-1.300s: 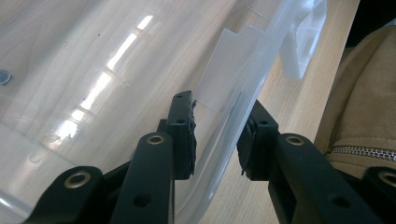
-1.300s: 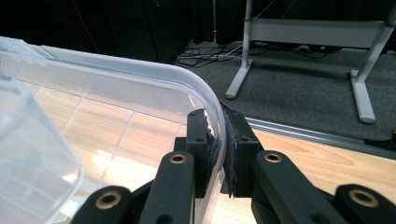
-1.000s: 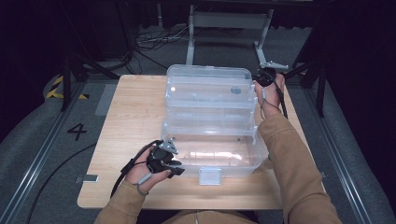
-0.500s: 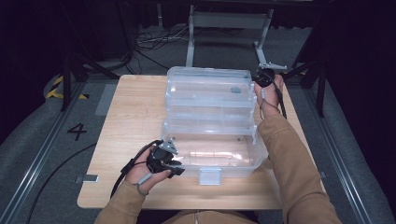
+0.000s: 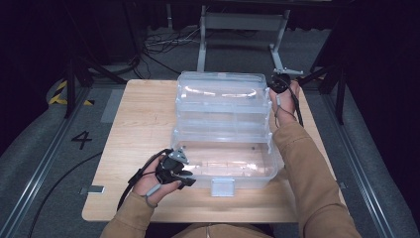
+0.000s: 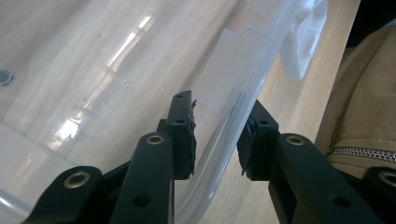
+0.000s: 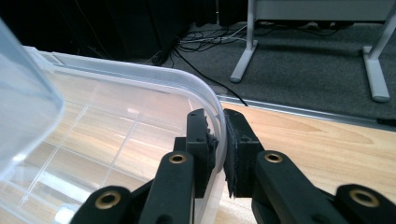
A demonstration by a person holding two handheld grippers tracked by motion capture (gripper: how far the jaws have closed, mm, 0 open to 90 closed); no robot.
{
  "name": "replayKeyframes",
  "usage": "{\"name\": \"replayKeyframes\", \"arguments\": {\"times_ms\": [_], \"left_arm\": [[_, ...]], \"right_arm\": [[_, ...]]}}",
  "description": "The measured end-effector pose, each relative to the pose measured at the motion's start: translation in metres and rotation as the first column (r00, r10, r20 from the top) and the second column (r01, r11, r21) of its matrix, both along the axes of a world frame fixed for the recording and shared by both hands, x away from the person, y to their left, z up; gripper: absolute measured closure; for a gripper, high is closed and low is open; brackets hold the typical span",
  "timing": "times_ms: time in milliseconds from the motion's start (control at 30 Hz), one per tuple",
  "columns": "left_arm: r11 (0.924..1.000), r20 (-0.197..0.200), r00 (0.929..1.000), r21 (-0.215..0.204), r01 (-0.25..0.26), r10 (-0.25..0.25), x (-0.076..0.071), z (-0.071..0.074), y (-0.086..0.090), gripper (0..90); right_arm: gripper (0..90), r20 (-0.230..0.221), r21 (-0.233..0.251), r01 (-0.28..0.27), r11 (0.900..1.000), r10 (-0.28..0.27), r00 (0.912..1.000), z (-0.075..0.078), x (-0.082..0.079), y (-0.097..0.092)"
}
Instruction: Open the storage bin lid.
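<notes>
A large clear plastic bin point(image 5: 223, 161) stands on the wooden table point(image 5: 138, 124), its clear lid point(image 5: 220, 94) swung back toward the far side. My left gripper point(image 5: 184, 174) is at the bin's near left corner. In the left gripper view its jaws point(image 6: 217, 140) straddle the bin's front wall point(image 6: 224, 74), one pad inside and one outside, shut on the rim. My right gripper point(image 5: 278, 84) is at the lid's far right corner. In the right gripper view it point(image 7: 219, 144) is shut on the lid's curved rim point(image 7: 154, 77).
A white latch point(image 5: 222, 187) hangs at the middle of the bin's front wall and shows as the latch point(image 6: 299, 46) in the left gripper view. Bare tabletop lies left of the bin. Metal stand legs point(image 5: 237, 29) and cables lie on the floor beyond the table.
</notes>
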State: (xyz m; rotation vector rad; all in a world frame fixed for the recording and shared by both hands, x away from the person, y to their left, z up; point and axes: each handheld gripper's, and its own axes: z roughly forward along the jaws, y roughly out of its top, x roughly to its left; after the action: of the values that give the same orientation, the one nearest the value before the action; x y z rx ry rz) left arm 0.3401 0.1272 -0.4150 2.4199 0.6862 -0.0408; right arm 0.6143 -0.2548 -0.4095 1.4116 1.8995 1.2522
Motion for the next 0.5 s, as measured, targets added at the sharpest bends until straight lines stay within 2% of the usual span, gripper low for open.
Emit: {"name": "replayKeyframes", "arguments": {"times_ms": [200,367,400,433,500], "left_arm": [[1.0000,0.001,1.0000,0.000,-0.001,0.001,-0.0001,0.0000,0.0000,69.5],[1.0000,0.001,1.0000,-0.001,-0.002,0.002,-0.0003,-0.0001,0.0000,69.4],[1.0000,0.002,1.0000,0.000,-0.002,0.002,-0.0004,-0.0001,0.0000,69.4],[1.0000,0.002,1.0000,0.002,-0.002,0.002,-0.0006,0.0000,0.0000,69.4],[1.0000,0.001,1.0000,0.000,-0.001,0.001,-0.0004,0.0001,0.0001,69.4]], "right_arm": [[82.1,-0.023,0.008,0.005,1.0000,-0.004,0.9997,-0.0047,0.0016,0.0001],[80.8,-0.022,0.025,0.014,0.9996,-0.013,0.9997,-0.0064,0.0021,0.0009],[75.9,-0.031,0.033,0.020,0.9993,-0.019,0.9994,-0.0068,0.0024,0.0008],[70.3,-0.021,0.014,0.031,0.9994,-0.031,0.9993,-0.0068,0.0025,0.0003],[66.2,-0.024,0.003,0.029,0.9996,-0.029,0.9993,-0.0058,0.0014,-0.0011]]}}
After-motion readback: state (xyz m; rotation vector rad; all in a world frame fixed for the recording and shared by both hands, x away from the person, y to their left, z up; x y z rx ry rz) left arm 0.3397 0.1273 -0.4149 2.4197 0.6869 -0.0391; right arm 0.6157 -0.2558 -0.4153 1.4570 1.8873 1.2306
